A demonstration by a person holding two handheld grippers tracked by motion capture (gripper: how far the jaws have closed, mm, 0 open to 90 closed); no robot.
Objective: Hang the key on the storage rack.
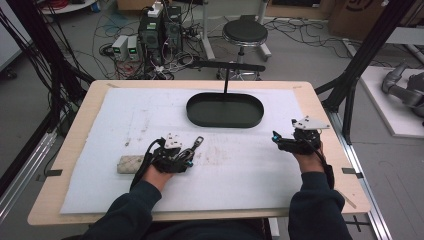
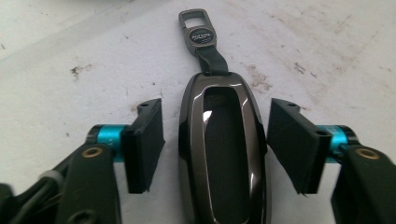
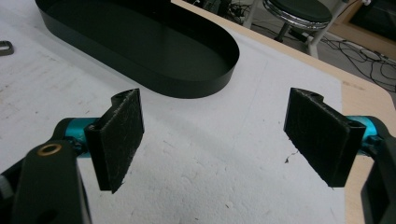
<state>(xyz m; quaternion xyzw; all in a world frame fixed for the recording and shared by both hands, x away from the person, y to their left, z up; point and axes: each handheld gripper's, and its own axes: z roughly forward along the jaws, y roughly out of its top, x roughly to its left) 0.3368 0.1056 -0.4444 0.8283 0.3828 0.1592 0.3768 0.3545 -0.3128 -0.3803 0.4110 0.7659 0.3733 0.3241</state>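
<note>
Left fingers (image 2: 215,149) straddle the key fob (image 2: 223,149), pads apart and clear of both its flanks; fob flat on the table (image 2: 70,46), strap tab pointing away beyond the tips. Grasp step, I'd say. Next: close squarely, lift. Right fingers (image 3: 224,140) wide apart, nothing between, tray (image 3: 140,51) ahead of them.

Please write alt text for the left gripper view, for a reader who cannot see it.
A dark glossy key fob lies on a stained white mat between the open jaws of the left gripper, with a gap on each side. Its strap and metal clip point away from the camera.
</note>
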